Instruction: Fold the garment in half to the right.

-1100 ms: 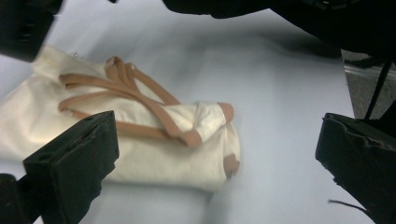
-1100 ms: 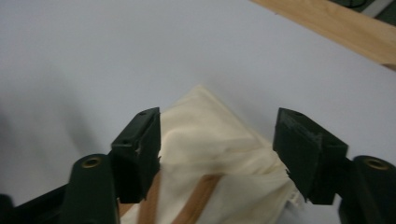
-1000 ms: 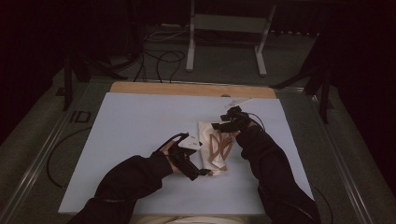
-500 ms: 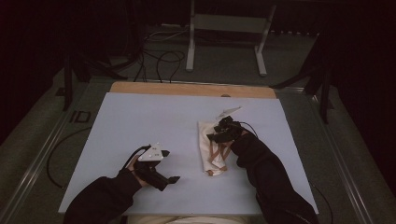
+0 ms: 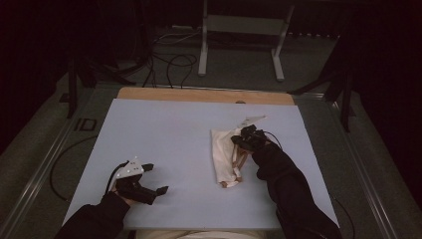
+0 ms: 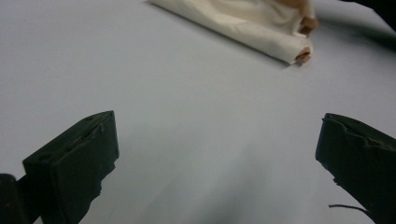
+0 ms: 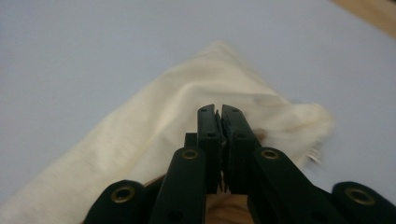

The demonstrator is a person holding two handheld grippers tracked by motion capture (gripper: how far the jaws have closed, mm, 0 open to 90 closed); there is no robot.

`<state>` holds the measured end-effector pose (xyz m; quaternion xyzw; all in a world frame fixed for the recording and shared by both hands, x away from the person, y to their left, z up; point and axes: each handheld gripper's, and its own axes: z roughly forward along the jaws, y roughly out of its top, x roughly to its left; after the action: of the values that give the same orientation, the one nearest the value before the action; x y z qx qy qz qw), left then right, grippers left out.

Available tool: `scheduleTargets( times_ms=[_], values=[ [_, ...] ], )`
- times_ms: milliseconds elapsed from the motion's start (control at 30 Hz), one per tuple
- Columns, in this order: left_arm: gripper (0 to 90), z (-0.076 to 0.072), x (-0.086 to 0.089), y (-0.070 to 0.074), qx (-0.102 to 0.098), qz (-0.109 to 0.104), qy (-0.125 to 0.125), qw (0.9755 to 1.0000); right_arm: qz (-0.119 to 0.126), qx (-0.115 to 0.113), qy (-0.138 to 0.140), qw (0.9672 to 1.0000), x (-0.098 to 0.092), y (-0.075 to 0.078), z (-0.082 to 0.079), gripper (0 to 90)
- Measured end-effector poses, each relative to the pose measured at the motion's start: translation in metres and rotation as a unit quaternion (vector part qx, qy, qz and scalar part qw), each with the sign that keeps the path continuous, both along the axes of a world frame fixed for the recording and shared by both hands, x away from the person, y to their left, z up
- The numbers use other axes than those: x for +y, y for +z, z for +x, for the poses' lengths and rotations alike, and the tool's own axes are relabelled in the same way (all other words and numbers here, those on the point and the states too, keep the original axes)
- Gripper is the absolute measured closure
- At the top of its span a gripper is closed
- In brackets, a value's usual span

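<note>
Cream cloth bag (image 5: 222, 155) with brown straps, folded, lying right of centre on pale table sheet (image 5: 164, 134). Right gripper (image 5: 242, 141) at bag's far right edge, jaws just closed, pressed together over the fabric; grip on cloth not discernible. Left gripper (image 5: 155, 178) well left of bag, near sheet's front edge, jaws spread wide, nothing between.

Table (image 5: 164, 134) – pale blue-grey top, bare wood strip (image 5: 199, 94) at far edge. Folded cream cloth (image 5: 221, 152) lies flat – directly under right jaws.
</note>
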<state>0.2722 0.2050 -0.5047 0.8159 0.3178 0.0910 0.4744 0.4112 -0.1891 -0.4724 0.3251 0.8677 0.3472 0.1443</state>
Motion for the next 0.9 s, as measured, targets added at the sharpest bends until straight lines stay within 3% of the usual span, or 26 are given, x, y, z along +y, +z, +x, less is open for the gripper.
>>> scheduleTargets(
  times_ms=[300, 667, 900],
  values=[
    [0.2, 0.0, 0.006, -0.003, -0.012, -0.011, 0.023, 0.9996, 0.015, -0.014, -0.057, 0.9982, -0.037, -0.001, -0.008, 86.7],
    [0.3, -0.001, 0.011, -0.002, -0.023, -0.021, 0.04, 0.9987, 0.019, 0.014, -0.107, 0.9939, -0.06, -0.023, -0.014, 86.6],
    [0.3, -0.001, 0.01, -0.003, -0.024, -0.019, 0.041, 0.9987, 0.0, 0.021, -0.119, 0.9926, -0.065, -0.038, -0.023, 87.5]
  ],
)
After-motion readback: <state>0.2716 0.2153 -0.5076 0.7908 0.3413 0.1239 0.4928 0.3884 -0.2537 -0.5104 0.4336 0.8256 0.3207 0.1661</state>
